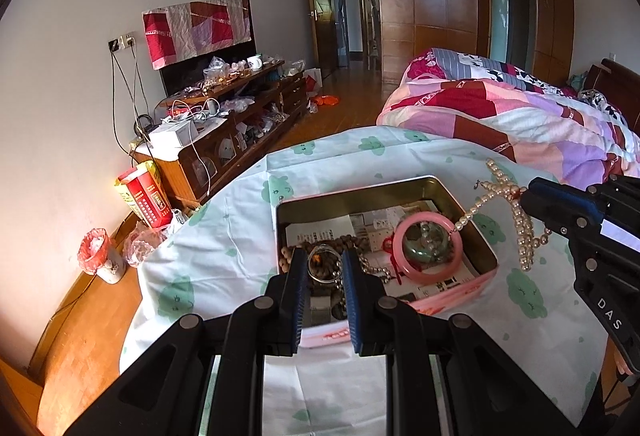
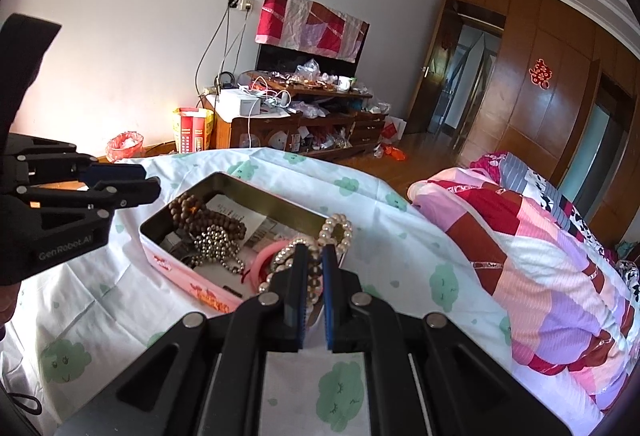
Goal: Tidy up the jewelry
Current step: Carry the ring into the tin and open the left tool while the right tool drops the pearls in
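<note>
Between the tips of our right gripper [image 2: 314,256] hangs a pearl necklace [image 1: 516,212], pinched tight; its strands loop above the tips and dangle below them, over the right edge of the tin [image 1: 430,185]; from the left wrist view the pearls trail down just beside the tin's right wall and 1 strand reaches in toward the pink bangle [image 1: 427,249]; that bangle lies inside the tin with a greenish bangle [image 1: 424,242] nested in it and a red cord at its left; brown wooden beads [image 2: 208,218] and a metal bead chain [image 2: 214,242] fill the tin's other end, on printed paper lining the bottom; our left gripper [image 1: 324,268] hovers over that end, its fingers a little apart with nothing pressed between them, a silver ring-shaped piece showing through the gap; the tin sits on a white cloth with green cloud prints [image 1: 224,220]; beyond it, a patchwork quilt [image 1: 520,112] covers the bed, and a cluttered wooden cabinet [image 1: 224,140] stands along the wall.
</note>
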The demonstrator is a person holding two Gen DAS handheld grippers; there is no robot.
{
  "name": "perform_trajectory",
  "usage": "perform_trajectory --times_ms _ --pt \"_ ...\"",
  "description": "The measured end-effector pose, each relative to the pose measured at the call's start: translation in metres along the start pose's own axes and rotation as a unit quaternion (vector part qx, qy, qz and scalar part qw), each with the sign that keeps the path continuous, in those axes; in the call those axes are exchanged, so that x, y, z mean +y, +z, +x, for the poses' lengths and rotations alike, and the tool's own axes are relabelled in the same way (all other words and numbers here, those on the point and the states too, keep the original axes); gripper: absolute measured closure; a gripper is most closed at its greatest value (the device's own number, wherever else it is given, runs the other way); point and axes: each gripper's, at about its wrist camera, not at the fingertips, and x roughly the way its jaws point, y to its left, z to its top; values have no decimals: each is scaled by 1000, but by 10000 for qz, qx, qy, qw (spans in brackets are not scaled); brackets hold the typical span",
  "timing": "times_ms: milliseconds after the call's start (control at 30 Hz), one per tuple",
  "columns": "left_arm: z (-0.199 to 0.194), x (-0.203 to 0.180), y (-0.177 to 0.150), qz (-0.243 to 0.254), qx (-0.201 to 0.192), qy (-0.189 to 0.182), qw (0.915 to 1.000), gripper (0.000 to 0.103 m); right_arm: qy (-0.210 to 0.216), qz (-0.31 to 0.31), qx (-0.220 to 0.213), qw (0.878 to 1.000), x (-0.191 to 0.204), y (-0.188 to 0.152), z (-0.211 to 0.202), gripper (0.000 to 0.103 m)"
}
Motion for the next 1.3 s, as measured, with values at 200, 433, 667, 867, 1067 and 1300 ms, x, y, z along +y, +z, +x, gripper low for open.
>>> perform_trajectory --times_ms 200,433,667,867,1067,1300 --pt "10 2 6 2 31 54 10000 85 -17 -49 -34 10000 1 8 7 95" --pt "21 4 11 -12 79 99 9999 85 -46 -95 9 9999 0 13 19 95" --pt "32 3 14 16 113 130 9999 85 -85 -70 67 9999 -3 15 30 95" --pt "45 1 16 26 200 141 9997 85 -108 -77 128 9998 -3 15 39 95" --pt "54 2 18 -4 249 147 9996 85 -115 -66 197 9997 -3 16 49 95" --pt "65 0 18 25 338 151 9993 85 -104 -98 270 9995 1 14 59 95"
